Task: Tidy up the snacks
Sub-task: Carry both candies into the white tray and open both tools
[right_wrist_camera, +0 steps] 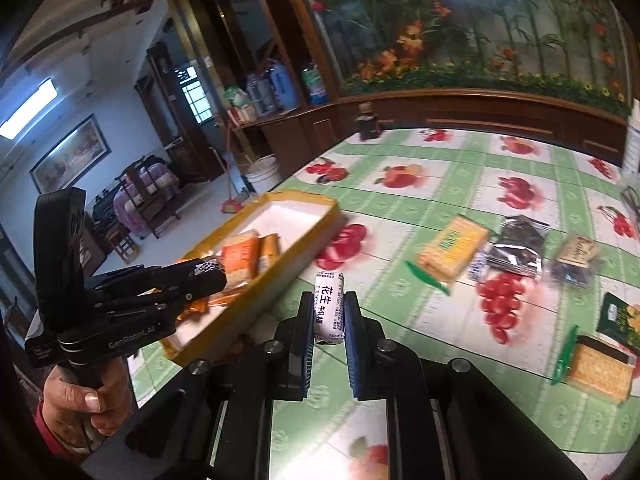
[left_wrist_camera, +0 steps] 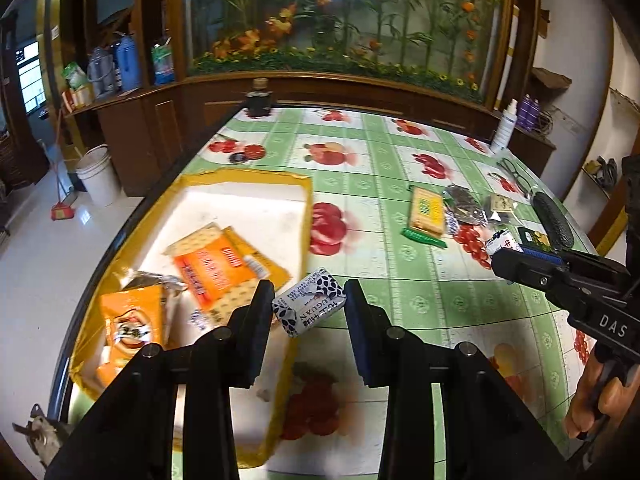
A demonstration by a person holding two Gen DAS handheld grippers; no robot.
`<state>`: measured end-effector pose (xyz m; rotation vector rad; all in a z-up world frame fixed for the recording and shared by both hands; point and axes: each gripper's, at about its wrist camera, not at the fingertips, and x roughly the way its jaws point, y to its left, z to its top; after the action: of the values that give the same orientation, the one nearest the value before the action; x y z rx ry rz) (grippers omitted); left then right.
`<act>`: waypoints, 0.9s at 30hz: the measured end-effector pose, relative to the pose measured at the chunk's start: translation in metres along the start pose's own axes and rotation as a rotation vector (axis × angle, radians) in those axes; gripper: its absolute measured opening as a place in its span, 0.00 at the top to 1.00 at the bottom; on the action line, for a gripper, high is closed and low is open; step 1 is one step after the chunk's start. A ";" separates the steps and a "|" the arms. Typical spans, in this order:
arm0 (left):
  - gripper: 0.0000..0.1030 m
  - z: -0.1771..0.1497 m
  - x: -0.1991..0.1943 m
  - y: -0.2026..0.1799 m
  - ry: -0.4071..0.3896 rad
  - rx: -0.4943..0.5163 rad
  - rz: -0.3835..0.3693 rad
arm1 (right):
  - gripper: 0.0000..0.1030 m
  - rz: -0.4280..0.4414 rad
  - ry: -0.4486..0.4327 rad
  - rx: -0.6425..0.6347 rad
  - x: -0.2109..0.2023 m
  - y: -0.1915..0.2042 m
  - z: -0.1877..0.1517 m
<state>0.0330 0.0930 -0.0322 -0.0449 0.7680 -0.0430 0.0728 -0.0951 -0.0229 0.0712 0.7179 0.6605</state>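
Left wrist view shows the left gripper [left_wrist_camera: 309, 307] with its fingers clamped on a small white candy block with dark blue petal print [left_wrist_camera: 308, 306], held above the near edge of the yellow-rimmed white tray [left_wrist_camera: 248, 178] of orange snack packets [left_wrist_camera: 216, 268]. Right wrist view shows the right gripper [right_wrist_camera: 329, 314] pinching a white cylindrical wrapped candy [right_wrist_camera: 329, 307] over the green fruit-print table [right_wrist_camera: 440, 168].
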 end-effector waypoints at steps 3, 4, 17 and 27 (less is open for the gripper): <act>0.68 -0.003 -0.005 0.013 -0.009 -0.019 0.026 | 0.87 0.023 0.005 -0.026 0.007 0.019 0.003; 0.68 -0.004 -0.006 0.018 -0.012 -0.028 0.031 | 0.87 0.031 0.007 -0.035 0.010 0.025 0.004; 0.67 -0.018 -0.007 0.072 -0.004 -0.114 0.106 | 0.87 0.117 0.056 -0.103 0.054 0.085 0.014; 0.67 -0.030 0.004 0.091 0.033 -0.143 0.117 | 0.87 0.168 0.125 -0.119 0.097 0.109 0.008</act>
<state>0.0170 0.1832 -0.0612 -0.1359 0.8043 0.1225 0.0738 0.0492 -0.0429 -0.0200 0.7973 0.8734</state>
